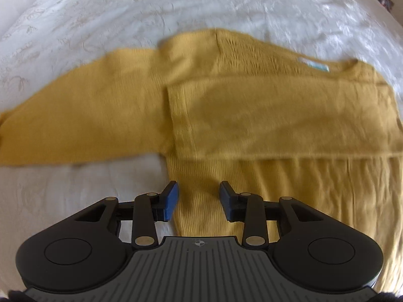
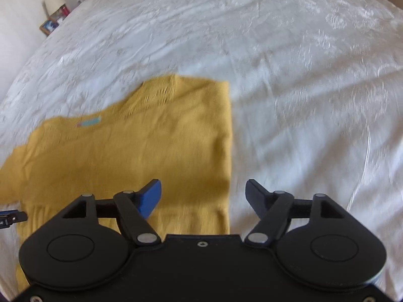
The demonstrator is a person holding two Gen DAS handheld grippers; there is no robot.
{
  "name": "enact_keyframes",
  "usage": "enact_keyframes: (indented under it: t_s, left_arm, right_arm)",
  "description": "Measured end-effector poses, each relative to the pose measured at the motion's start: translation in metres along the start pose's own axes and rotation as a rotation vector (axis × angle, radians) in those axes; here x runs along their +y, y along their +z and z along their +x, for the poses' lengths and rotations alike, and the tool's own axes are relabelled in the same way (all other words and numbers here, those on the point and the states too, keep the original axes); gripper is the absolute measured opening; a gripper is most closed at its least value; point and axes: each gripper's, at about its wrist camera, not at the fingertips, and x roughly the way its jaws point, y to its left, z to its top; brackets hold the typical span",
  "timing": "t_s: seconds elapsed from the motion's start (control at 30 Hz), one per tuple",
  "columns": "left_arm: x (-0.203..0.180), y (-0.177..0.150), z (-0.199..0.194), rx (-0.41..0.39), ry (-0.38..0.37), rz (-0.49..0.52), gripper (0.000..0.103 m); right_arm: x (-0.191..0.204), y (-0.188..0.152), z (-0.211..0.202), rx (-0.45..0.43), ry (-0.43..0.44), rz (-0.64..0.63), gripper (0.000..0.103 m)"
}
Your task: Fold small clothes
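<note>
Both grippers, left gripper [image 1: 199, 200] and right gripper [image 2: 203, 198], are hovering open and empty over the mustard-yellow knitted sweater [image 1: 226, 115] lying on the white bed [image 2: 302, 88]; grabbing only its folded-over sleeve [image 1: 277, 115] risks undoing that fold.

Surface: white bedspread [image 2: 289, 80], creased, faint floral embossing, filling most of both views.
Light: daylight, bright sheen across the far folds.
Far left corner, right wrist view: pale wall [image 2: 17, 7], small framed picture [image 2: 48, 27], white rounded object [image 2: 53, 2], blurred.
</note>
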Motion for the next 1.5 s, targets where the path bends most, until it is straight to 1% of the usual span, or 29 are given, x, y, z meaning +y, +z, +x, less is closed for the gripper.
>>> enact_keyframes:
  t_s: [0.07,0.1,0.17,0.2,0.23,0.3,0.37,0.43,0.53,0.6,0.63,0.67,0.7,0.73,0.8,0.83,0.87,0.9,0.93,0.97,1.0,1.03,1.07,1.23,1.27,1.37,1.5]
  left_arm:
    - [-0.001,-0.014,0.005,0.020,0.016,0.027,0.039]
    - [0.001,-0.021,0.008,0.032,0.025,0.042,0.040]
    - [0.008,-0.033,0.012,0.042,0.041,0.048,0.043]
    - [0.014,-0.036,0.012,0.043,0.045,0.033,0.044]
    - [0.019,-0.038,0.011,0.046,0.048,0.007,0.045]
    - [0.031,-0.040,0.008,0.051,0.041,-0.062,0.045]
    - [0.038,-0.042,0.005,0.056,0.042,-0.106,0.045]
    - [0.042,-0.046,0.001,0.057,0.034,-0.127,0.044]
    - [0.044,-0.056,-0.002,0.069,0.012,-0.137,0.045]
    - [0.042,-0.065,-0.004,0.069,0.016,-0.125,0.045]
    - [0.039,-0.068,-0.006,0.070,0.020,-0.120,0.045]
    - [0.038,-0.070,-0.006,0.072,0.025,-0.120,0.046]
    - [0.036,-0.075,-0.008,0.074,0.029,-0.125,0.046]
    - [0.037,-0.081,-0.009,0.076,0.033,-0.136,0.047]
    - [0.038,-0.088,-0.010,0.076,0.045,-0.163,0.051]
    - [0.040,-0.091,-0.011,0.074,0.046,-0.177,0.055]
    - [0.042,-0.094,-0.012,0.068,0.035,-0.191,0.058]
    - [0.046,-0.097,-0.013,0.062,0.018,-0.205,0.060]
    - [0.050,-0.100,-0.014,0.060,-0.005,-0.220,0.065]
    - [0.055,-0.103,-0.015,0.062,-0.031,-0.238,0.072]
    - [0.057,-0.105,-0.015,0.064,-0.057,-0.258,0.075]
    - [0.060,-0.107,-0.015,0.065,-0.070,-0.273,0.079]
    - [0.062,-0.107,-0.016,0.065,-0.075,-0.280,0.082]
    - [0.066,-0.107,-0.026,0.048,-0.060,-0.278,0.084]
    - [0.064,-0.110,-0.032,0.032,-0.057,-0.286,0.084]
    - [0.077,-0.109,-0.048,-0.036,-0.035,-0.297,0.084]
    - [0.112,-0.100,-0.066,-0.114,0.011,-0.310,0.087]
  right_arm:
    - [-0.002,-0.017,0.002,0.053,0.016,0.010,0.074]
    - [-0.003,-0.027,0.004,0.087,0.002,0.001,0.073]
    - [-0.009,-0.045,0.009,0.142,-0.078,-0.049,0.059]
    - [-0.014,-0.050,0.008,0.138,-0.103,-0.056,0.059]
    - [-0.019,-0.052,0.005,0.131,-0.113,-0.035,0.059]
    - [-0.024,-0.049,-0.003,0.121,-0.116,0.012,0.059]
    - [-0.025,-0.047,-0.011,0.098,-0.064,0.031,0.060]
    - [-0.026,-0.049,-0.018,0.083,0.014,0.045,0.062]
    - [-0.022,-0.061,-0.021,0.110,0.109,0.056,0.062]
    - [-0.016,-0.069,-0.020,0.134,0.141,0.019,0.062]
    - [-0.012,-0.073,-0.018,0.147,0.140,-0.012,0.054]
    - [-0.007,-0.076,-0.019,0.158,0.123,-0.050,0.023]
    - [-0.002,-0.078,-0.019,0.167,0.073,-0.099,0.008]
    - [0.001,-0.081,-0.018,0.173,0.021,-0.147,0.009]
    - [0.000,-0.086,-0.016,0.181,-0.015,-0.187,0.009]
    - [-0.001,-0.086,-0.017,0.181,-0.021,-0.188,0.010]
    - [0.000,-0.086,-0.019,0.176,-0.017,-0.182,0.020]
    - [0.001,-0.086,-0.023,0.168,-0.010,-0.178,0.028]
    - [0.001,-0.085,-0.026,0.156,-0.009,-0.178,0.057]
    - [0.003,-0.085,-0.030,0.146,0.000,-0.178,0.094]
    - [0.004,-0.086,-0.036,0.137,0.018,-0.177,0.103]
    - [0.005,-0.088,-0.042,0.120,0.041,-0.174,0.101]
    - [0.008,-0.088,-0.045,0.113,0.058,-0.170,0.102]
    - [0.027,-0.092,-0.051,0.117,0.117,-0.164,0.103]
    - [0.031,-0.093,-0.052,0.111,0.123,-0.165,0.103]
    - [0.046,-0.091,-0.058,0.084,0.129,-0.175,0.103]
    - [0.068,-0.085,-0.064,0.049,0.132,-0.170,0.103]
